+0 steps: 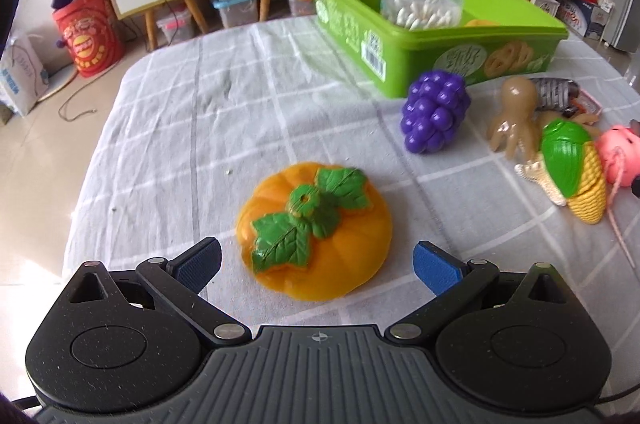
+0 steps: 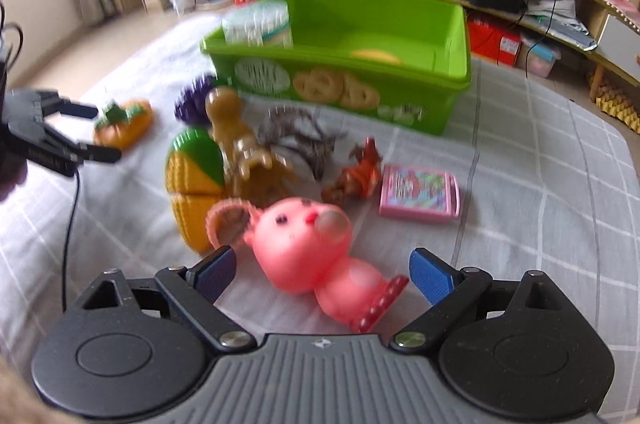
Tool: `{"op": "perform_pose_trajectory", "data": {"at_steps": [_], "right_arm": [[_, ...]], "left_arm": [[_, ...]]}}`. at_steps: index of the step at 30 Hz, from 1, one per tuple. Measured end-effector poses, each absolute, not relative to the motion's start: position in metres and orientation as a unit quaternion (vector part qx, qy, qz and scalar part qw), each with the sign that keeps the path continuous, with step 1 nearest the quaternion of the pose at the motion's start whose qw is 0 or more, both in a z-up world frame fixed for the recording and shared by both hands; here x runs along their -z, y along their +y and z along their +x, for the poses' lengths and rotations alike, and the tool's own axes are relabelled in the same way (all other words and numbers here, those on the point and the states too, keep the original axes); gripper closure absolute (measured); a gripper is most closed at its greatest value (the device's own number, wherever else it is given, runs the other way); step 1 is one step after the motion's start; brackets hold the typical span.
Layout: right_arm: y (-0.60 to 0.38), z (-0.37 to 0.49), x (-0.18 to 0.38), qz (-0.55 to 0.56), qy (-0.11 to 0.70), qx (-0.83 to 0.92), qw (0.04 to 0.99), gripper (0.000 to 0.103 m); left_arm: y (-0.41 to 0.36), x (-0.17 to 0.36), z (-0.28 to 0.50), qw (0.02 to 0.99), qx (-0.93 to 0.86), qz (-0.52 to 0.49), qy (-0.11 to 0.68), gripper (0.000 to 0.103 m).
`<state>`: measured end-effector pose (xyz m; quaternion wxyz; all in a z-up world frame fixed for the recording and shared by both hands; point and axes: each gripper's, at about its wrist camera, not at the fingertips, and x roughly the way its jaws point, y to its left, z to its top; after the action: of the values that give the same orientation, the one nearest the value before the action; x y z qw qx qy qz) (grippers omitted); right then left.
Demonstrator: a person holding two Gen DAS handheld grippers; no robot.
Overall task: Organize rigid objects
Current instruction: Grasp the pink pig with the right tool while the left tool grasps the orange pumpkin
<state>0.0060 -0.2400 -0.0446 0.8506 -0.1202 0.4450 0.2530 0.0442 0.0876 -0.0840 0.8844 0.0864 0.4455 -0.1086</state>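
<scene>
Taking the green bin as the landmark, the loose toys lie on the checked cloth on the near side of it, spread across its front wall.

Farthest left of the bin's front, and set apart from the other toys, lies the orange pumpkin, flat with its leafy top up. The left gripper points down at it with both blue pads spread wide, one on each side of the pumpkin and neither touching it. The pumpkin is round, so it offers no long axis to line up with; it sits dead ahead between the jaws.

Just before the bin's front wall are the purple grapes, the tan octopus and the corn, bunched close together.

Further right, and nearer the person than that cluster, the pink mouse toy lies on its side. Its long axis runs diagonally, head toward the bin and feet toward the right gripper, whose jaws stand wide and empty on either side of the body. A pink card box lies right of the mouse, before the bin's right end.

Each hand is nearest its own toy; the likely next step is a squeeze across the mouse's narrow waist, not along its length. The bin already holds a tub of cotton swabs.
</scene>
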Motion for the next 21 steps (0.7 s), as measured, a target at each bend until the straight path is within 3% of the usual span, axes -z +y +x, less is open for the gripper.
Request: {"op": "perform_pose_trajectory", "data": {"at_steps": [17, 21], "right_arm": [[-0.234, 0.014, 0.063, -0.142, 0.466, -0.22, 0.845, 0.037], [-0.232, 0.014, 0.062, -0.139, 0.465, -0.222, 0.846, 0.044]], "left_arm": [[0.093, 0.086, 0.045, 0.891, 0.113, 0.052, 0.436, 0.006], [0.092, 0.084, 0.047, 0.894, 0.115, 0.05, 0.431, 0.015]]}}
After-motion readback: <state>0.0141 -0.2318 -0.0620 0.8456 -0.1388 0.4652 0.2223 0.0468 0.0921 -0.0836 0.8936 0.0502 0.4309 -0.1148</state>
